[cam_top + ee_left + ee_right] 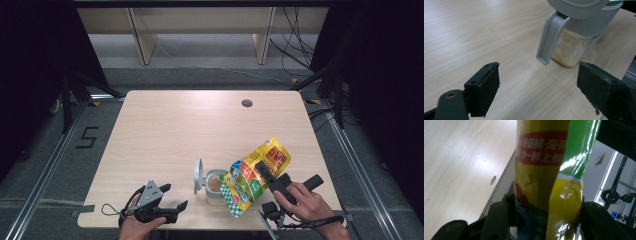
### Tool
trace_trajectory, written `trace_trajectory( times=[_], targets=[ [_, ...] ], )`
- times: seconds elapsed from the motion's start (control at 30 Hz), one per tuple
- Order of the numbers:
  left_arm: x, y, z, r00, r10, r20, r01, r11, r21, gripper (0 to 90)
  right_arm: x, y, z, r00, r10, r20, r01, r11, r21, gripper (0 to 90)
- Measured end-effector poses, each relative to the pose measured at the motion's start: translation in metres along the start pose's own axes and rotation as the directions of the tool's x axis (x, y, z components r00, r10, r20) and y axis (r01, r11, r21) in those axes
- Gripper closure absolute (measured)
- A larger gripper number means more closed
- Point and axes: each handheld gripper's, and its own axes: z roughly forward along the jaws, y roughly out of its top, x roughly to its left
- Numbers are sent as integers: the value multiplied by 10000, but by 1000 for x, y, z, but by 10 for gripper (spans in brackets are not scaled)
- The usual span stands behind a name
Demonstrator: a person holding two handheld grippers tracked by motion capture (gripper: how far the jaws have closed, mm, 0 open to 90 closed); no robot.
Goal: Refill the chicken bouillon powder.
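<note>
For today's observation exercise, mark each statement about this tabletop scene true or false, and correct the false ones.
1. The right gripper clamps a yellow-and-green printed pouch. True.
2. The clear container with the grey flip lid is shut. False: its lid stands open.
3. The container holds beige granules. True.
4. The left gripper grips the container. False: its jaws are open, short of it.
5. The pouch lies flat on the wooden table. False: it is held tilted over the container.

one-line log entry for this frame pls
right gripper: shut on pouch, tilted over jar | jar lid: open | left gripper: open, idle
</note>
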Motion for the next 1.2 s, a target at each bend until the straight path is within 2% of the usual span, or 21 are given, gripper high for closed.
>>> trace_trajectory(
  times=[0.4, 0.5, 1.2],
  targets=[
    [0, 0, 0, 10000, 12, 9, -12, 10000, 3, 179, 0, 0, 0, 10000, 51, -28, -51, 10000, -33, 585],
    [0, 0, 0, 10000, 16, 11, -16, 10000, 7, 179, 0, 0, 0, 9999, 0, 165, 2, 9999, -117, 585],
    [-1, 0, 0, 10000, -94, -9, 94, 9999, -65, 179, -1, 4, -1, 9999, -14, 132, 17, 9998, -207, 591]
  ],
)
